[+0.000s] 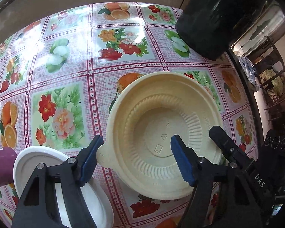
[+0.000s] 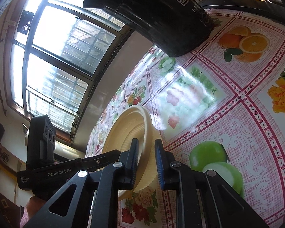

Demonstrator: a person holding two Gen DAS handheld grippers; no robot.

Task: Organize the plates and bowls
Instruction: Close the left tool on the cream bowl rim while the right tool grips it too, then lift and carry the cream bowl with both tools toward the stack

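A cream ribbed bowl is held tilted above the flowered tablecloth. My right gripper is shut on its rim, one finger inside and one outside the wall of the bowl; it shows in the left wrist view as a black finger at the bowl's right edge. My left gripper is open, its jaws spread wide, the right pad over the bowl's inside and the left pad by the bowl's small tab. A white plate lies on the table under the left finger.
A large black appliance stands at the table's far right corner and shows in the right wrist view. A purple sleeve is at the left edge. A window lies beyond the table. Chairs stand past the table's right edge.
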